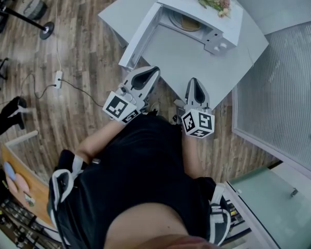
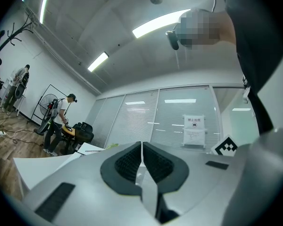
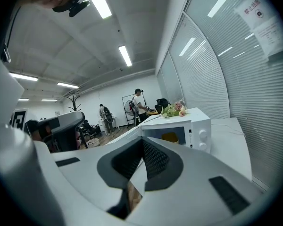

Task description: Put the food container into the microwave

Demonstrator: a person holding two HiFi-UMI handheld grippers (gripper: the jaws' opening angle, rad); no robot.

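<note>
Seen from the head view, both arms are bent with elbows tucked in. The left gripper and right gripper sit side by side at the near edge of the white table, tips pointing ahead. Beyond them stands the microwave, its door swung open on the left gripper's side and the yellowish food container already inside. Flowers lie on top. The left gripper view shows none of that cavity: its jaws meet with nothing between, and a blinded glass partition lies ahead. In the right gripper view the jaws are likewise pressed together and empty, with the food container visible ahead, slightly right.
</note>
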